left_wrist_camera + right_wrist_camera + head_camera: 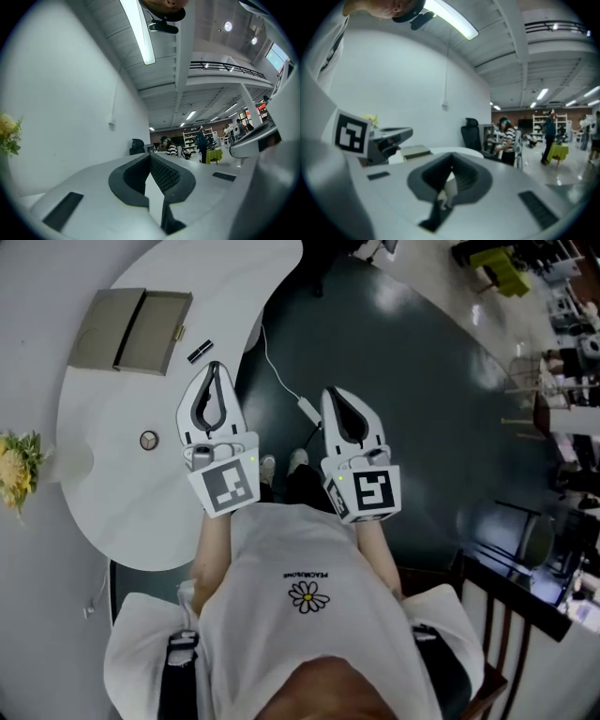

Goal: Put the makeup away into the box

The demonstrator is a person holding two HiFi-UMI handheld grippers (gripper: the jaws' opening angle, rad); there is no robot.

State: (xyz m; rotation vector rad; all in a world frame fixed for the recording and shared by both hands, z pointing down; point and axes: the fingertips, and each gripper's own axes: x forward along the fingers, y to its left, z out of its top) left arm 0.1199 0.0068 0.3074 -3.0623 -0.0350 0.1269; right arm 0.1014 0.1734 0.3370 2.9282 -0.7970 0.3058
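Your left gripper [215, 367] hangs with jaws together and nothing between them, over the right-hand rim of the white table [112, 502]; your right gripper [334, 392], likewise closed and empty, sits beside it, off the table's curved edge and out over the dark floor [403, 371]. Ahead and left of the left tips lies the box [131, 331], lid laid open; a black tube [199, 351] rests just ahead of those tips, by the box's near corner; a round compact [148, 440] lies on broad bare tabletop left of that gripper's body; a white cable [281, 381] trails over the floor between the two grippers; flowers [14, 465] stand far left.
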